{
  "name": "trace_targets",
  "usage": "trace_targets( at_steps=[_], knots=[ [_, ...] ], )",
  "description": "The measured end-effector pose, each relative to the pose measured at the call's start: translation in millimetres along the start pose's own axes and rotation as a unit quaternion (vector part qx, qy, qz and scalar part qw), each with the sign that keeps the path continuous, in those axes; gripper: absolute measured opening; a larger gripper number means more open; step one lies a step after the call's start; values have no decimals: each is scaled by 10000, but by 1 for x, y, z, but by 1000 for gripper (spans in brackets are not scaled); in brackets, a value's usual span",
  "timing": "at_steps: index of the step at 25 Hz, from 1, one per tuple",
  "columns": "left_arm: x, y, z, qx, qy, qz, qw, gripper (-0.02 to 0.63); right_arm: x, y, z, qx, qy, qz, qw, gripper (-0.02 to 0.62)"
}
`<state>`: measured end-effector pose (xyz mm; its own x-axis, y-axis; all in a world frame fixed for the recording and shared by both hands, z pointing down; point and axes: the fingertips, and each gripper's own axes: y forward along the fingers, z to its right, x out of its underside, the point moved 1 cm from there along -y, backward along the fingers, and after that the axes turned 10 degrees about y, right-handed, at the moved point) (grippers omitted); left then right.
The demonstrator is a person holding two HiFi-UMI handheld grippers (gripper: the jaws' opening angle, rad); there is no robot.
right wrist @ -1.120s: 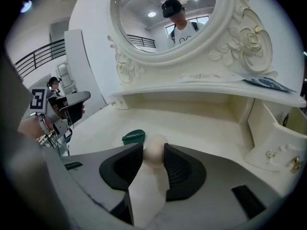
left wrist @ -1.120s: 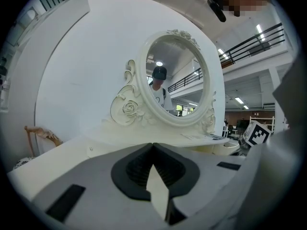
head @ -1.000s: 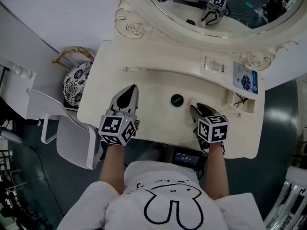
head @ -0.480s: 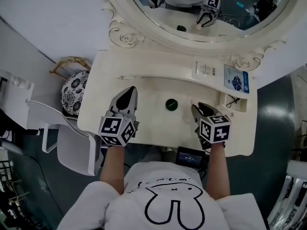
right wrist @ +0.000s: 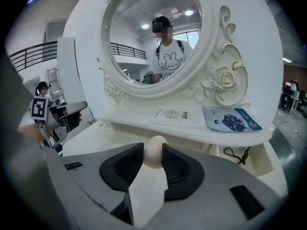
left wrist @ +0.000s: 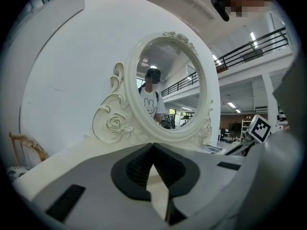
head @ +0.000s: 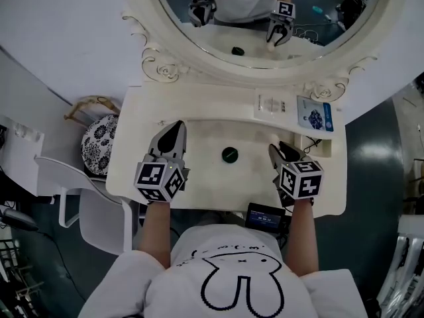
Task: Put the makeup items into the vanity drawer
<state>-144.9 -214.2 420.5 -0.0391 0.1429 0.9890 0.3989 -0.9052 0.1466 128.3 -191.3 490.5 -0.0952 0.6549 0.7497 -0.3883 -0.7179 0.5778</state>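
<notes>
My right gripper (right wrist: 153, 146) is shut on a beige egg-shaped makeup sponge (right wrist: 155, 156), whose top shows above the pads. Its jaws have just been opening a little, with the sponge still touching both pads. In the head view this gripper (head: 275, 148) hovers over the right part of the cream vanity top (head: 205, 177). A dark green round item (head: 230, 155) lies on the top between the two grippers. My left gripper (head: 173, 128) hangs over the left part, jaws together with nothing in them (left wrist: 152, 145). No drawer shows plainly.
A white packet (head: 273, 103) and a blue packet (head: 315, 114) lie on the raised shelf under the oval mirror (head: 218, 52). A black cord (head: 311, 144) sits in a side recess. A dark device (head: 265, 214) shows below the front edge. White chair (head: 86, 197) and patterned stool (head: 99, 136) stand at left.
Both grippers have risen a little above the vanity top, the right one keeping the sponge. The head view has shifted and shows more of the mirror.
</notes>
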Motion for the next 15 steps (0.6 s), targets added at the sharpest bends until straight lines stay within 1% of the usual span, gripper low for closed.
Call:
trace_targets(
  at_steps=[8,15],
  knots=[
    [-11,20,13,117,37,1,9999,5,-30,-23,38,520,57,538,9972,115],
    [-13,42,43,225,22,-46,9997,5,-39,-47,90,945,272,699,9927,118]
  ],
)
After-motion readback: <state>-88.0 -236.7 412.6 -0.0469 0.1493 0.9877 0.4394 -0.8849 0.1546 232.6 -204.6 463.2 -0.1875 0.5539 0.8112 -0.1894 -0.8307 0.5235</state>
